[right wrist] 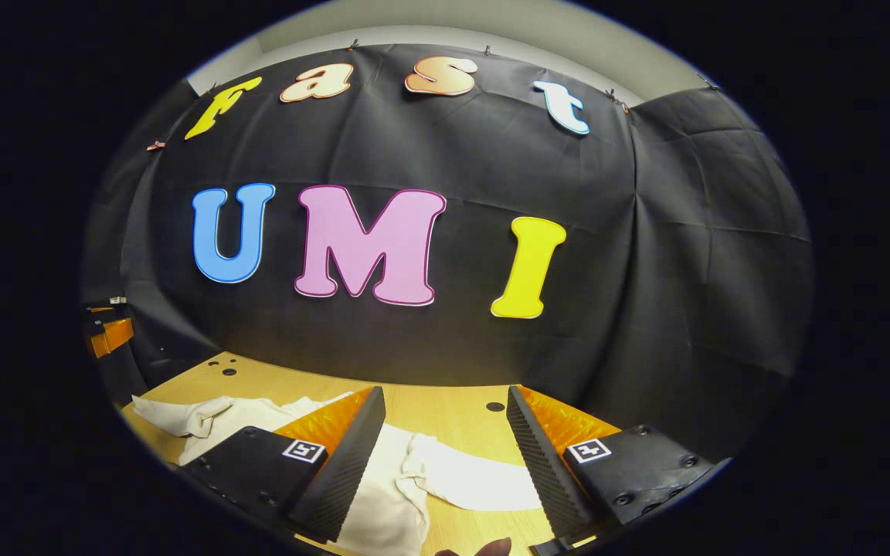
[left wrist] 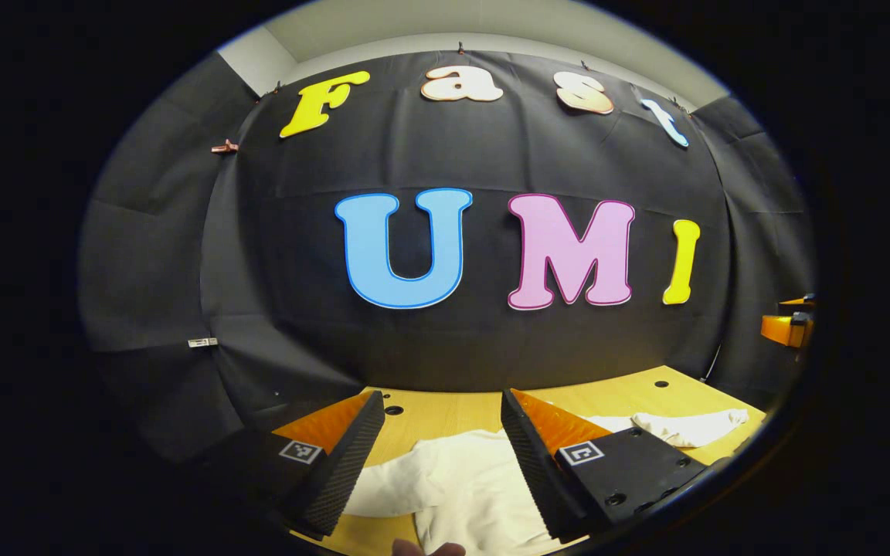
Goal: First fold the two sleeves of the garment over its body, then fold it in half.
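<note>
Left gripper view: left gripper (left wrist: 437,463) wide, empty; white garment (left wrist: 468,486) on tabletop (left wrist: 445,409) beneath, sleeve (left wrist: 692,427) at 3 o'clock.
Right gripper view: right gripper (right wrist: 445,463) wide; nearest sleeve (right wrist: 476,483) lies crosswise between fingers.

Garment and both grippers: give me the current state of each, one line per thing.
Garment: lying rumpled on the table, not yet folded, not gripped.
Sleeve: spread out sideways on the table, not over the body.
Other sleeve: bunched, also out to the side.
Left gripper: open, above the garment, holding nothing.
Right gripper: open, above the garment, holding nothing.
</note>
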A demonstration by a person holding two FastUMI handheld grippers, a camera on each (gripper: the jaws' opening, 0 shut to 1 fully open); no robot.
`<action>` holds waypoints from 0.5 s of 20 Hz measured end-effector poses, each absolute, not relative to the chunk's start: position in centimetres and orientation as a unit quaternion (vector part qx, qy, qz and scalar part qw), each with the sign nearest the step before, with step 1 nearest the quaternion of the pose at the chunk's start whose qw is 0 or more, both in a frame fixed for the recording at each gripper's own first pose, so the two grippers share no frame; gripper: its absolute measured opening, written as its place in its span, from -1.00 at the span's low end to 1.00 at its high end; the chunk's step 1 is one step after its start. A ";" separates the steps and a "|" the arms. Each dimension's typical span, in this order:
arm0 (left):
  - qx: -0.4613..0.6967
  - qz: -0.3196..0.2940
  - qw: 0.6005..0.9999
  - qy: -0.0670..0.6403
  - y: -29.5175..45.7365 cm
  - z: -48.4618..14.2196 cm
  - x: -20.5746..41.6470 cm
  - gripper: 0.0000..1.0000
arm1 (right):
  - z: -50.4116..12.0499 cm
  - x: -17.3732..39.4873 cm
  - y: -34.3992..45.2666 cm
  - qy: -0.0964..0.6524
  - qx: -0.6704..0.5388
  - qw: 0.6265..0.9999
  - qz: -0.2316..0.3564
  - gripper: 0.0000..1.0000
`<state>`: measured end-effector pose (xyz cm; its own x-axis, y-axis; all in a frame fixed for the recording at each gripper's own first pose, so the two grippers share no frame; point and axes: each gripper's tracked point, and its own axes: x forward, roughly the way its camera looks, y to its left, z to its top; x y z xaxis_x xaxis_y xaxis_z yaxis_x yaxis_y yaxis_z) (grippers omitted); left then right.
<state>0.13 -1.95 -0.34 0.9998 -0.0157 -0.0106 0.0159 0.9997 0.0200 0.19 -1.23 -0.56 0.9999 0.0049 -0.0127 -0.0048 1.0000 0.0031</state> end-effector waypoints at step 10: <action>0.021 -0.005 1.000 0.007 -4.6 -0.6 -0.4 0.91 | -7.7 1.5 -9.9 0.110 0.043 0.991 -0.058 0.96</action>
